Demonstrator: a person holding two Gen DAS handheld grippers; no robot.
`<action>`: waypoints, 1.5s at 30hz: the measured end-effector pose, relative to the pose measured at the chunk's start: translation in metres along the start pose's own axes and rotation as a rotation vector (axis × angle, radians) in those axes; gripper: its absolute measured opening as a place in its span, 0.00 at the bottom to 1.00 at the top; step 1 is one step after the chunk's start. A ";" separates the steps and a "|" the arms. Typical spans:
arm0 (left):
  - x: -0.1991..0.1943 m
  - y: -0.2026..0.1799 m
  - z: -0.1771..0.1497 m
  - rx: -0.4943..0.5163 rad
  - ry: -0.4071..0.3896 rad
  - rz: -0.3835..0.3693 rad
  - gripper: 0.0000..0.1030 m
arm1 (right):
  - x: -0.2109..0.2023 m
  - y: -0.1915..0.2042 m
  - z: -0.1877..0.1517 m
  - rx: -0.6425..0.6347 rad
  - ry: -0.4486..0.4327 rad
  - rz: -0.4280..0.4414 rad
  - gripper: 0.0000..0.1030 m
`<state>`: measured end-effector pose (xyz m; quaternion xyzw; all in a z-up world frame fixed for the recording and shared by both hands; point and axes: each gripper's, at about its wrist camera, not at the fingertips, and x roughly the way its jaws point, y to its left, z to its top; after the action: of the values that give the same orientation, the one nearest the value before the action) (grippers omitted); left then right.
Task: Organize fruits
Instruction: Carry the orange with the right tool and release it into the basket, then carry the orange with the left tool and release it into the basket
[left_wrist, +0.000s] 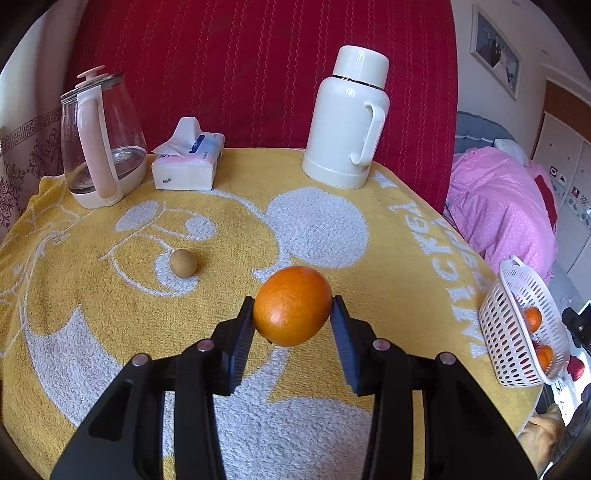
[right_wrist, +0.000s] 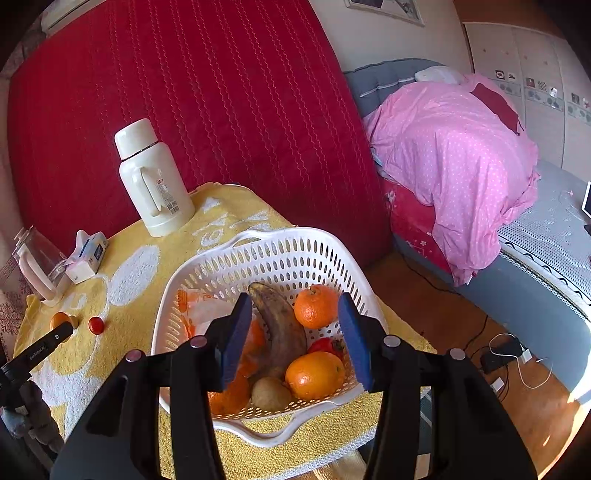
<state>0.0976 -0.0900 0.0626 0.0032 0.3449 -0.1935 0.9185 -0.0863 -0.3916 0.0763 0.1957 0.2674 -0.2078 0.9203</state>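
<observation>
table (left_wrist: 92, 332) draped in yellow towel, red quilt (left_wrist: 258, 74) behind. smooth glossy orange (left_wrist: 291, 306) clamped in left hand-held gripper (left_wrist: 292, 317) above table; right hand-held gripper (right_wrist: 295, 332) spread wide over white basket (right_wrist: 258, 240).

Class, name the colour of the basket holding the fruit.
White basket, with perforated walls; clearest in the right wrist view.

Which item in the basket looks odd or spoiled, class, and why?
The banana in the white basket stands out: its peel is mostly dark brown, looking overripe, while the oranges beside it are bright and unblemished.
</observation>
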 end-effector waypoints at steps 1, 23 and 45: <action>-0.001 -0.002 0.000 0.004 0.000 0.000 0.41 | 0.000 0.001 -0.001 -0.005 0.004 0.005 0.49; -0.014 -0.132 -0.009 0.178 0.061 -0.186 0.41 | -0.003 -0.020 0.010 0.028 -0.024 0.092 0.49; 0.032 -0.208 0.024 0.180 0.083 -0.306 0.59 | 0.011 -0.048 0.023 0.075 -0.021 0.122 0.50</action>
<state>0.0600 -0.2974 0.0874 0.0411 0.3605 -0.3607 0.8592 -0.0920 -0.4460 0.0764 0.2437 0.2373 -0.1635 0.9261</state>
